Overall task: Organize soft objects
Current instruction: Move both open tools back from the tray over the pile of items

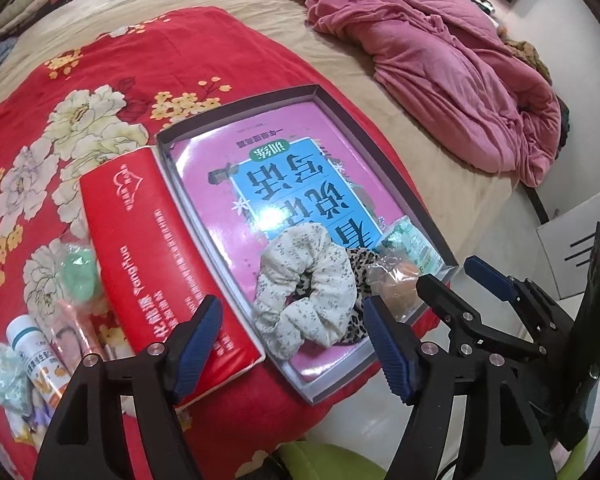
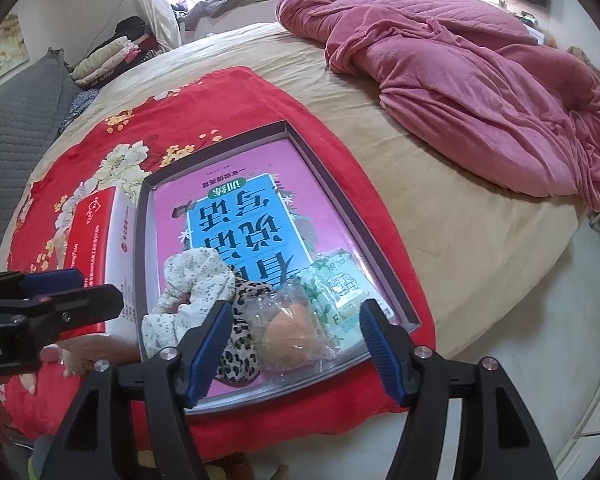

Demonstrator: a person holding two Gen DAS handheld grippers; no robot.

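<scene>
A shallow grey box [image 1: 236,114] [image 2: 216,136] with a pink and blue printed bottom lies on a red floral blanket [image 1: 100,80] [image 2: 204,100]. At its near end lie a white floral scrunchie [image 1: 312,292] [image 2: 192,276], a leopard scrunchie [image 1: 360,264] [image 2: 240,344], an orange sponge in clear wrap [image 1: 398,286] [image 2: 292,332] and a green packet [image 1: 412,244] [image 2: 336,292]. My left gripper [image 1: 296,344] is open and empty above the white scrunchie. My right gripper [image 2: 290,350] is open and empty around the wrapped sponge's near side; it also shows in the left wrist view [image 1: 432,296].
A red carton [image 1: 156,248] [image 2: 96,236] lies left of the box. Left of it are a green wrapped sponge [image 1: 78,272], a white bottle [image 1: 36,352] and small packets [image 1: 8,380]. A pink quilt [image 1: 440,60] [image 2: 460,72] is bunched on the beige bed beyond.
</scene>
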